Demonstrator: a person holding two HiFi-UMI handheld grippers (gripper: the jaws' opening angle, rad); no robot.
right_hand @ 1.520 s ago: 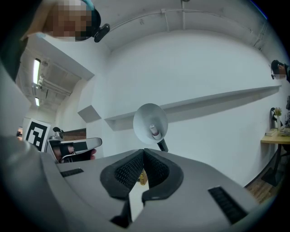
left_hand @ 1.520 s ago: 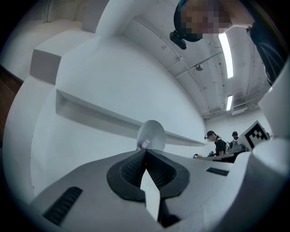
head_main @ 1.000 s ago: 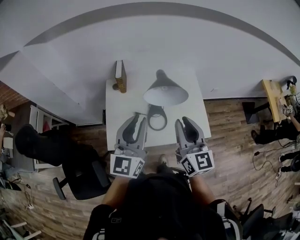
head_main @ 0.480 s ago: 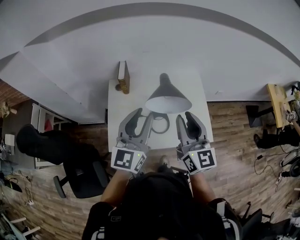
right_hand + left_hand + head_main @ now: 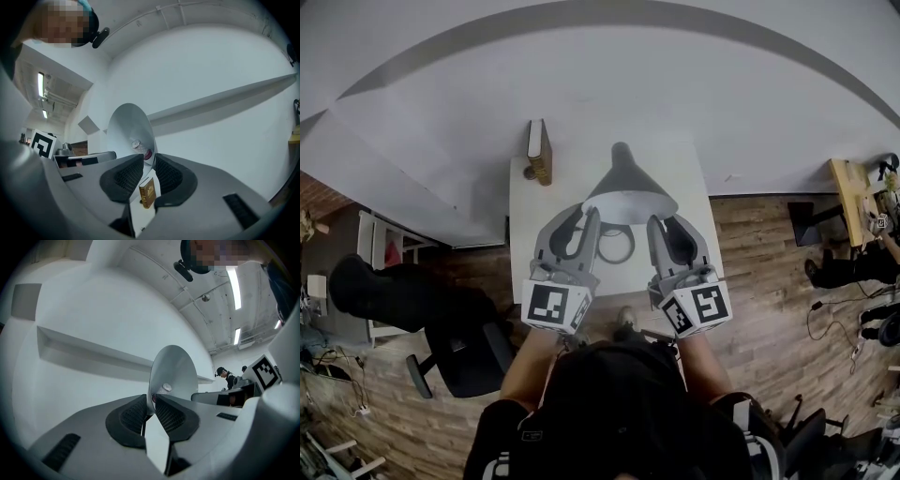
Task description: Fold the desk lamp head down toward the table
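In the head view, the lamp stood on the white table (image 5: pixel 534 208). Its shade (image 5: pixel 630 194) was the marker for everything else, and its mouth faced the person. The ring base (image 5: pixel 615 262) lay just nearside of the shade, and a book (image 5: pixel 541 150) stood off to the shade's left, well apart. The left tongs (image 5: pixel 588 216) met the shade's near rim on its left side. The right tongs (image 5: pixel 666 223) met the same rim on its right side. Both were held about level.

In the left gripper view, the shade (image 5: pixel 176 369) rose straight ahead, seen nearly edge-on, with the bulb (image 5: pixel 166 387) inside it. The left tongs (image 5: pixel 151 405) had just been closing. The shade's thin rim ran down between their dark pads (image 5: pixel 133 416), which pinched it from both sides with only a sliver of gap.

In the right gripper view, the shade (image 5: pixel 129 124) again stood just beyond the tips, and the bulb (image 5: pixel 137 144) showed near its lower edge. The right tongs (image 5: pixel 149 161) had also just been closing. The rim filled the narrow gap at the tips of the pads (image 5: pixel 126 178), so they were clamped on it. Lower down the gap widened, and the book (image 5: pixel 147 192) showed through it, far beyond the shade.
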